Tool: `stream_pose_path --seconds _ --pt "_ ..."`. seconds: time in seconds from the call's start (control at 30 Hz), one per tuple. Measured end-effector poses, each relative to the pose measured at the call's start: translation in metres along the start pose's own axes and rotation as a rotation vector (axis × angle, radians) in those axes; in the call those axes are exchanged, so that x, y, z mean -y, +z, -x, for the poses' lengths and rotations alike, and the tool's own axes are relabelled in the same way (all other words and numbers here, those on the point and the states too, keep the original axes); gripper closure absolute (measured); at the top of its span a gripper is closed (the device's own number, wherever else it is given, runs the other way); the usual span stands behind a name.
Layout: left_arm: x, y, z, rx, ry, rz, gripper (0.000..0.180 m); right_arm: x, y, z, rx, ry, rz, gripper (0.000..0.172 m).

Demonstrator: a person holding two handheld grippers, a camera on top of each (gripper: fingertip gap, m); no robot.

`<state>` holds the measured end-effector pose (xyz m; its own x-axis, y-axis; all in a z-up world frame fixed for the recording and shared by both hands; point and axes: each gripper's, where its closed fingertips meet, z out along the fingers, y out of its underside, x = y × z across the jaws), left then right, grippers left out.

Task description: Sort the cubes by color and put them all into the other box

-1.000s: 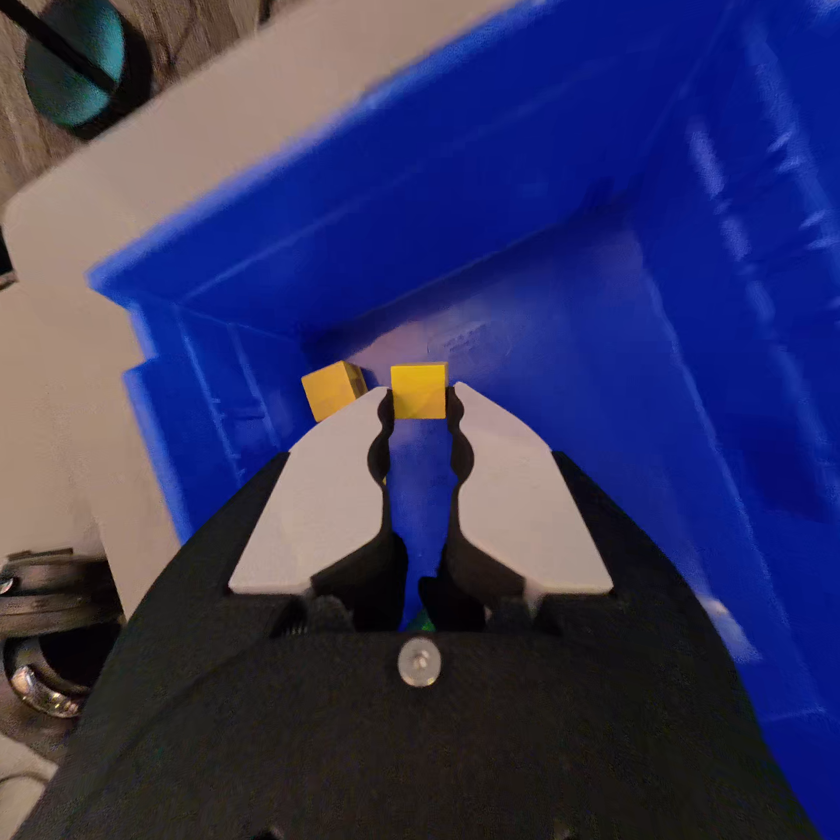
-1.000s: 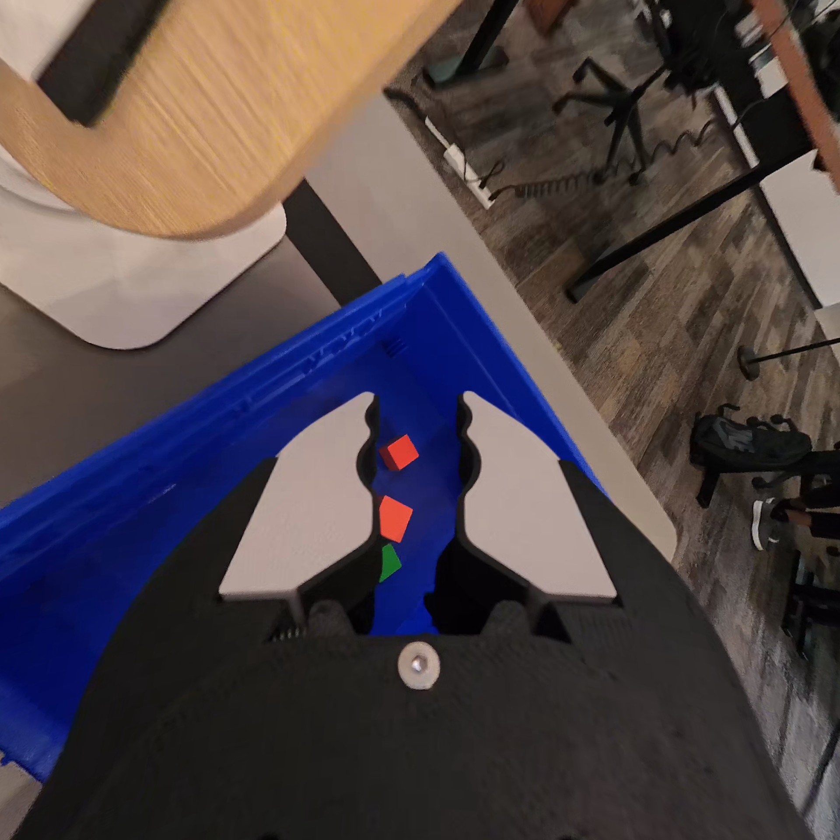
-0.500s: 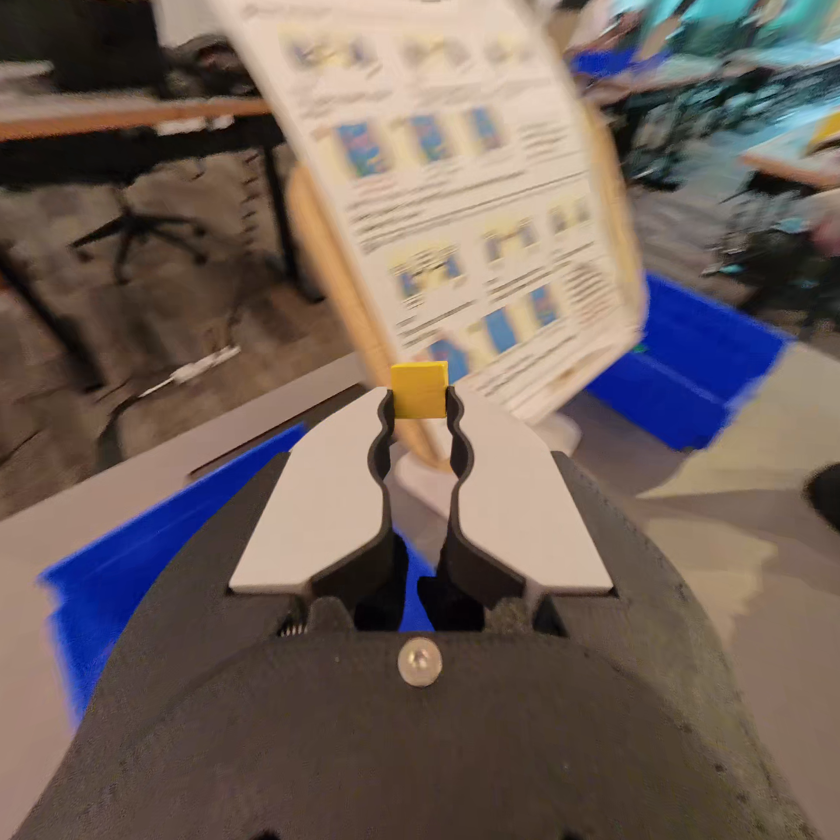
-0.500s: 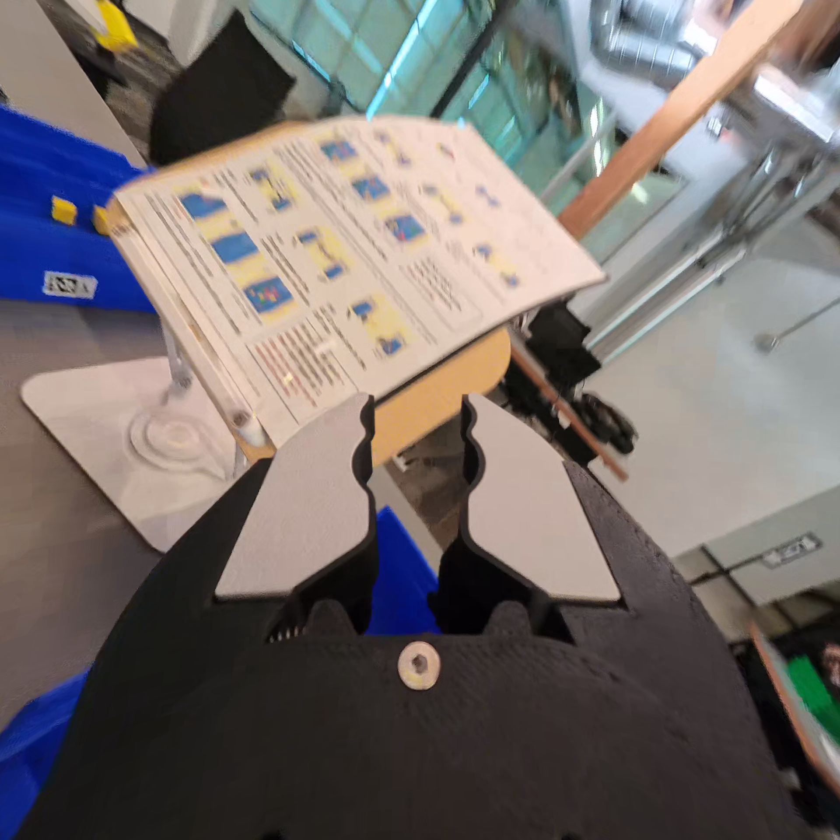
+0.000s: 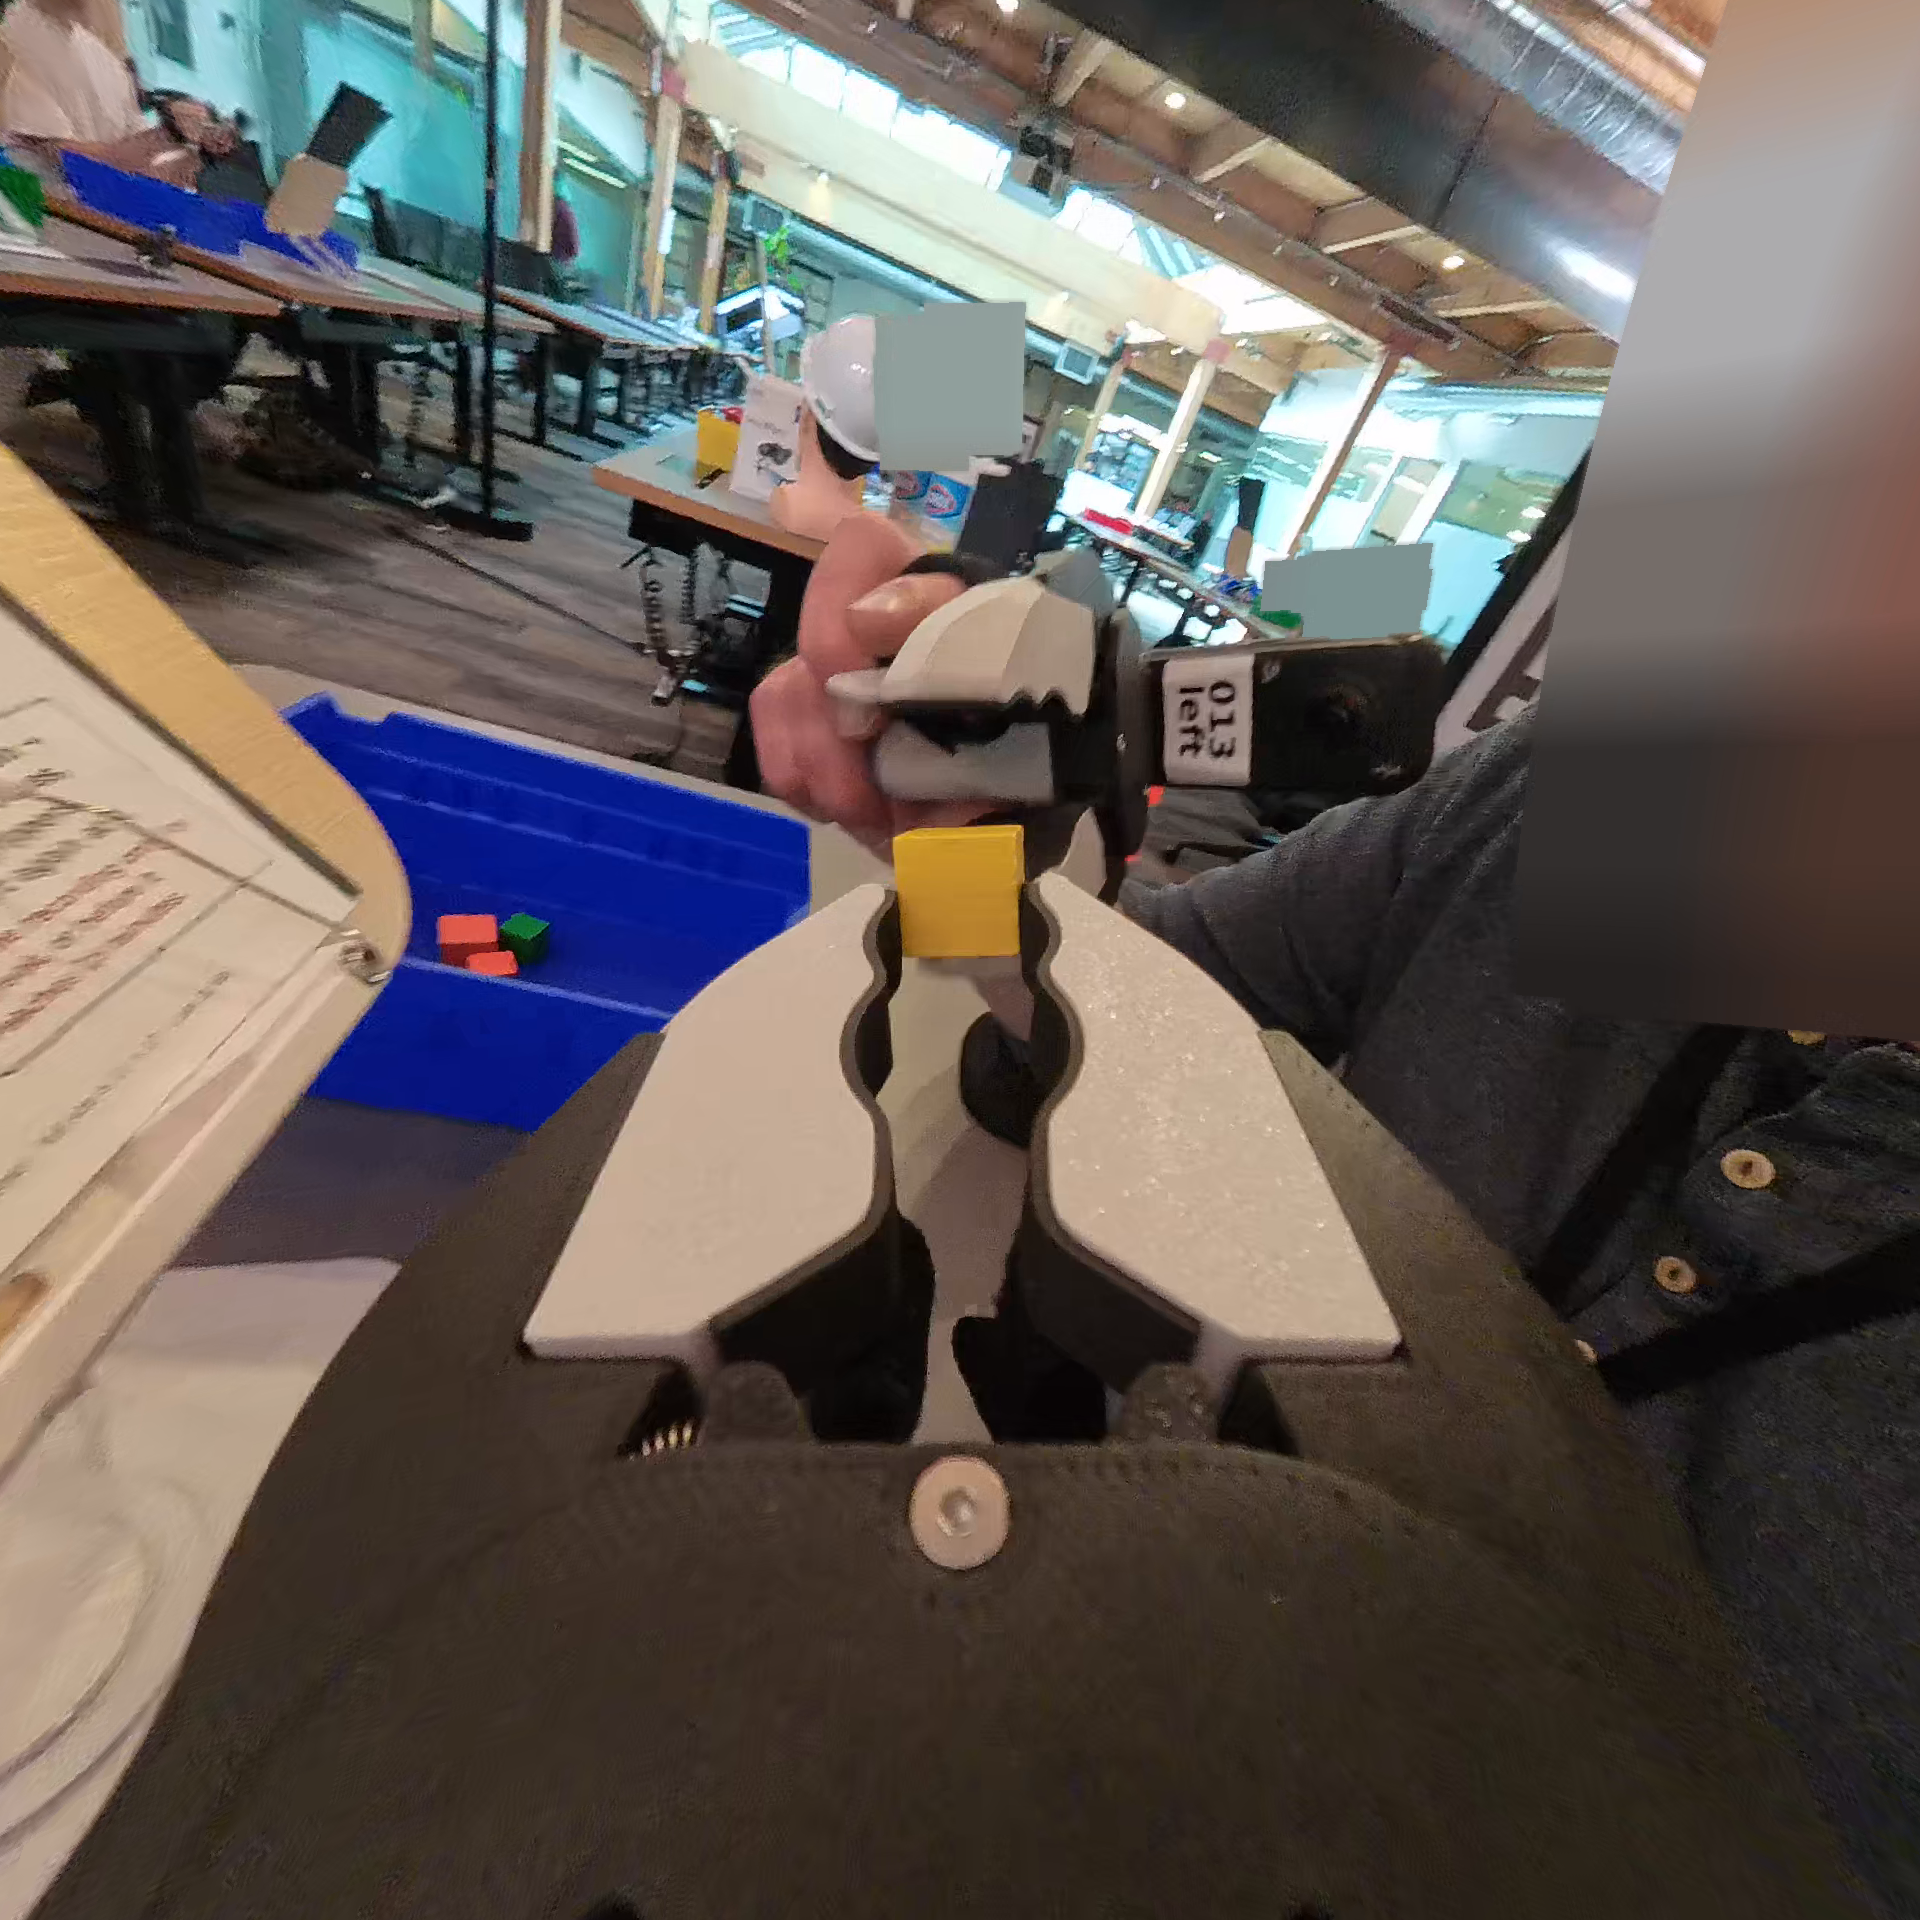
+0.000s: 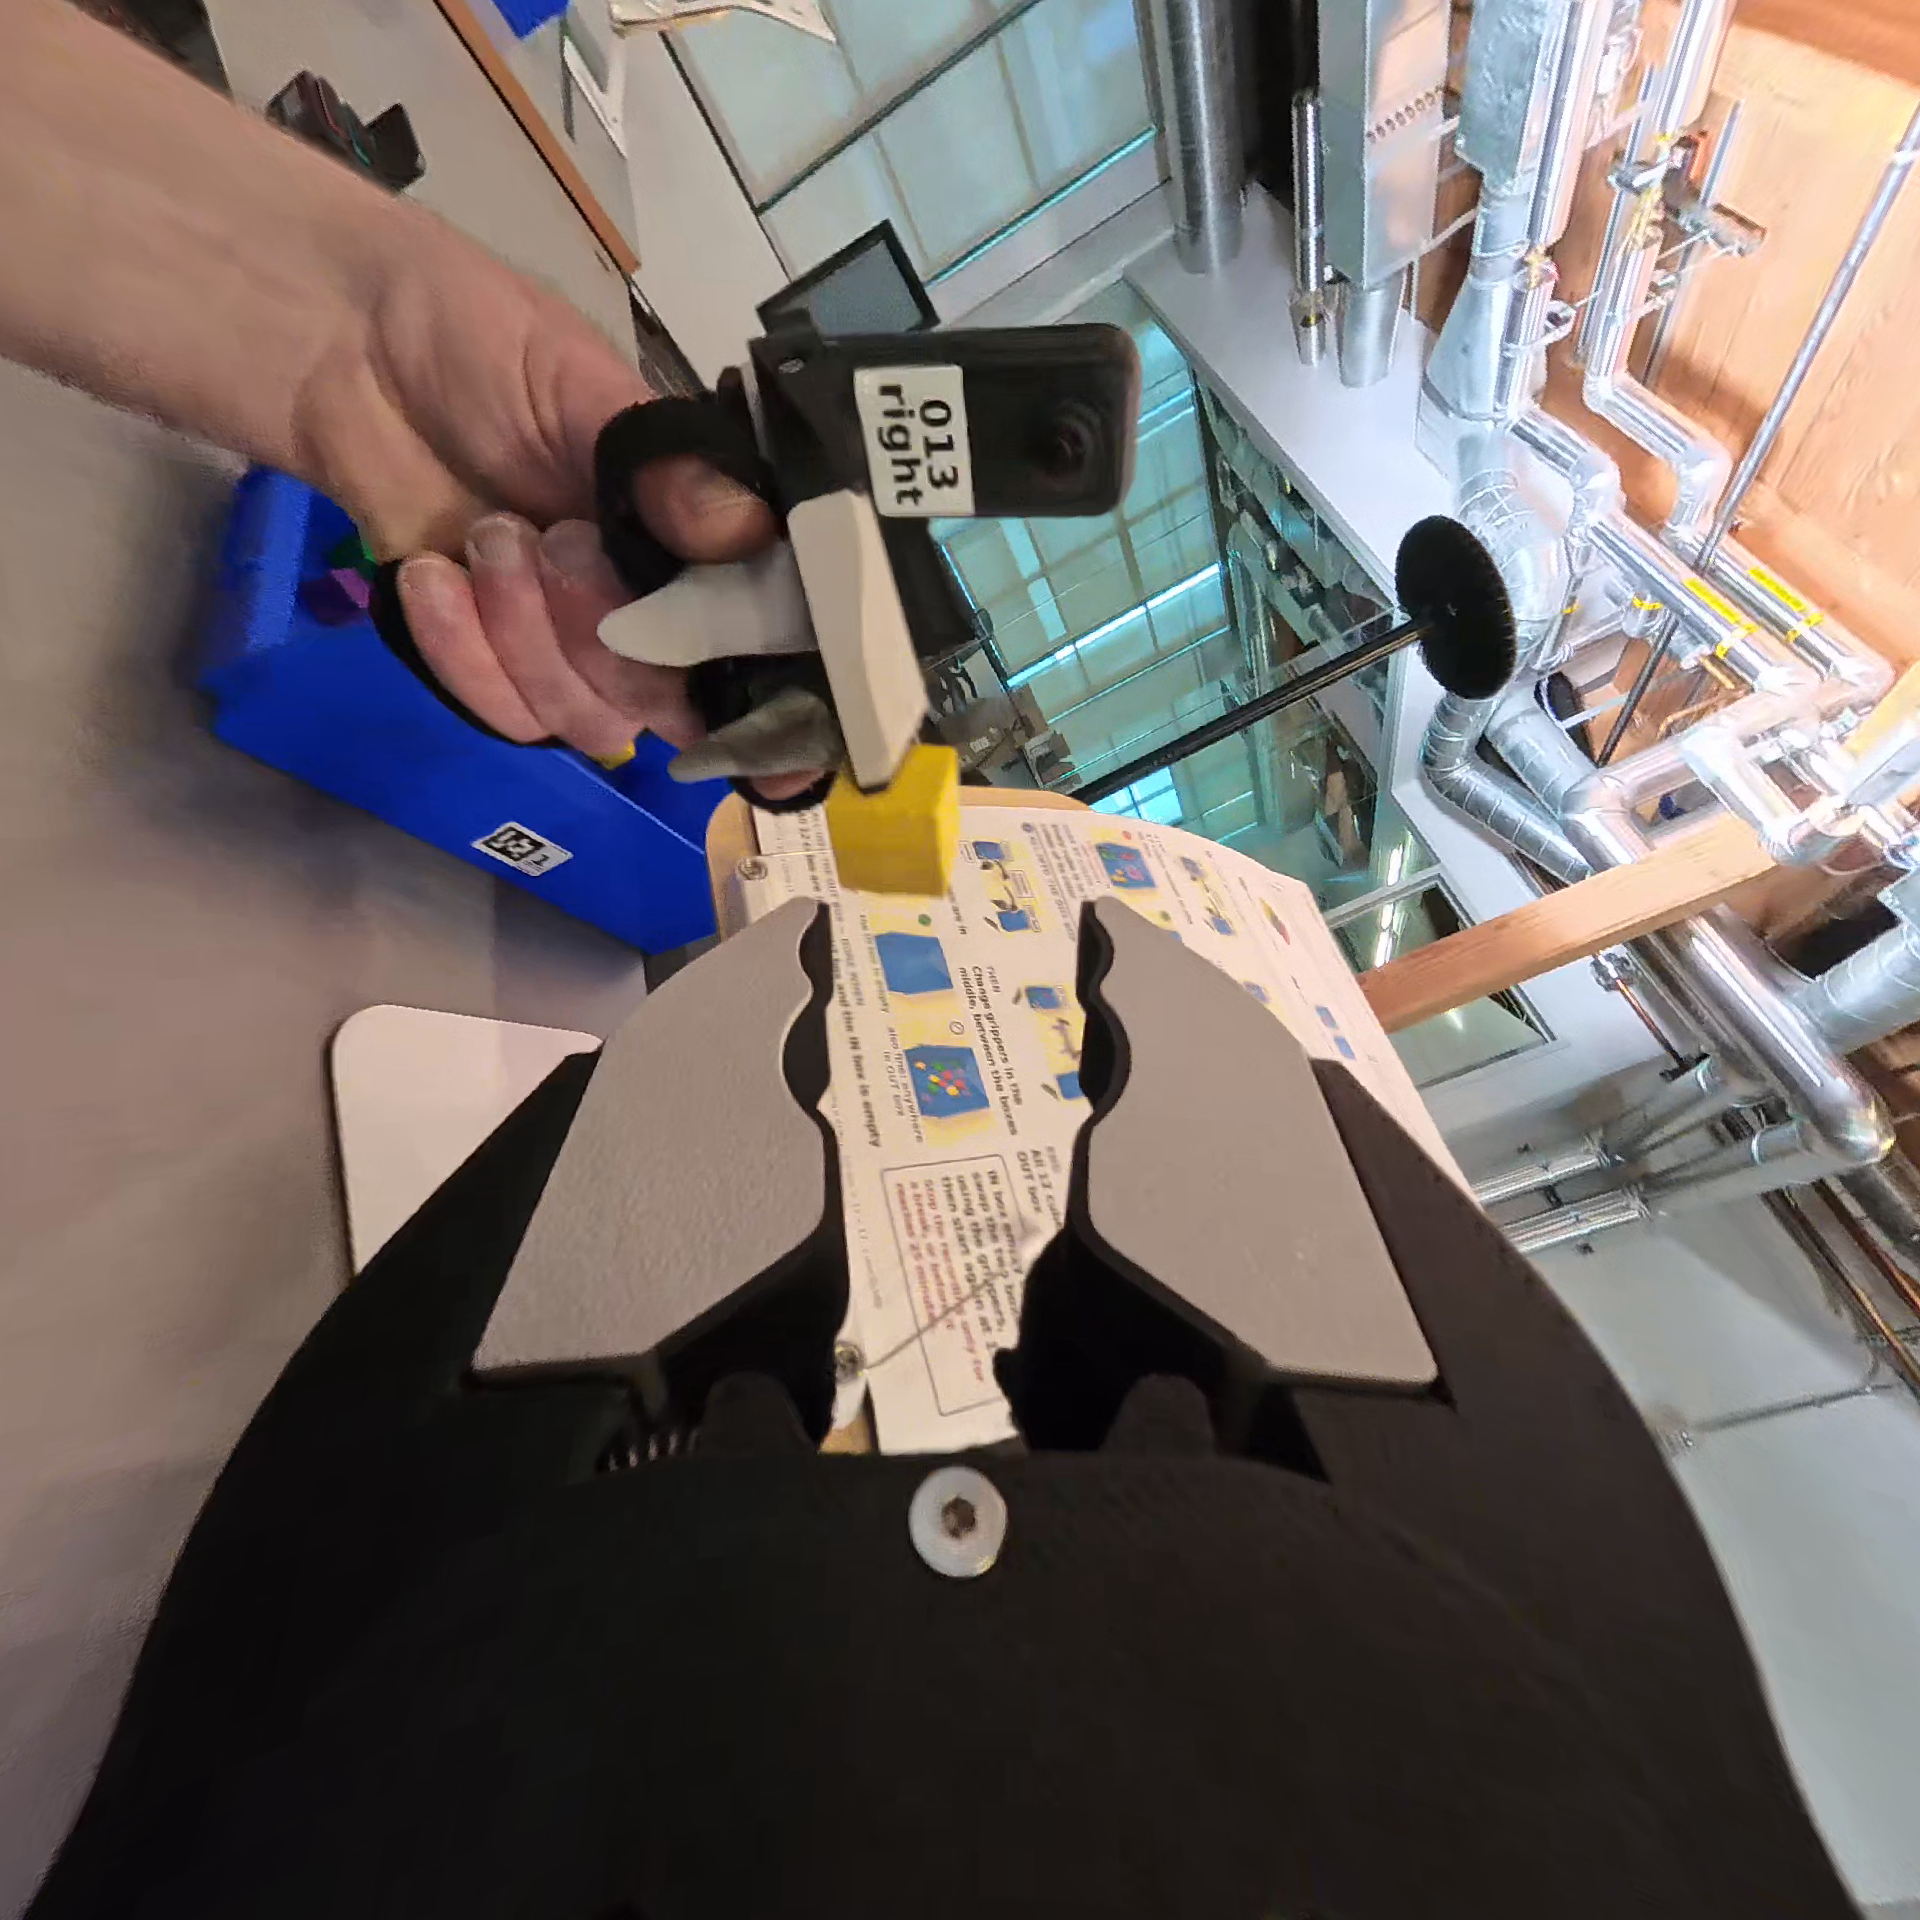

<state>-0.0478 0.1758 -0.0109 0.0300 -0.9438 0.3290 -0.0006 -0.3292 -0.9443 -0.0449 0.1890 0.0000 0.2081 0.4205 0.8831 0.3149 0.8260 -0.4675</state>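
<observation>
The left gripper is clamped on one yellow cube, both fingertips pressing its sides, and carries it in the air above the table, between the two blue boxes. It looks like a hand-over in the middle. The right gripper faces it with its jaws wide apart and nothing between them, the cube just beyond its fingertips and not yet touched. That would explain why the cube is gripped by its lower part only, leaving the far end free for the other jaws to take. In the right wrist view the same cube hangs from the left gripper's fingertip, in front of a printed instruction sheet on a wooden stand. One box lies at the table's far edge in the left wrist view and holds two red cubes and one green cube, huddled together against its near wall. The second box sits further along the table behind the person's hand. A purple cube and something green show inside, too blurred to count. A small yellow piece peeps out under the hand, possibly another cube.
</observation>
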Motion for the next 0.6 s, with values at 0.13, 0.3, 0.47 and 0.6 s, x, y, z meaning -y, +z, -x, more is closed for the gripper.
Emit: stream_pose_path --seconds 0.13,0.3,0.47,0.6 --pt "-0.006 0.016 -0.014 -0.093 -0.024 -0.015 0.158 0.005 0.008 0.017 0.024 -0.043 -0.015 0.130" --pt "-0.012 0.025 -0.023 -0.173 -0.059 -0.023 0.158 0.006 0.011 0.020 -0.008 -0.084 -0.014 0.145" --pt "-0.013 0.026 -0.025 -0.200 -0.070 -0.034 0.158 0.007 0.009 0.020 0.000 -0.095 -0.015 0.146" --pt "-0.008 0.023 -0.028 -0.227 -0.097 -0.063 0.159 0.012 0.007 0.018 -0.003 -0.089 -0.031 0.147"
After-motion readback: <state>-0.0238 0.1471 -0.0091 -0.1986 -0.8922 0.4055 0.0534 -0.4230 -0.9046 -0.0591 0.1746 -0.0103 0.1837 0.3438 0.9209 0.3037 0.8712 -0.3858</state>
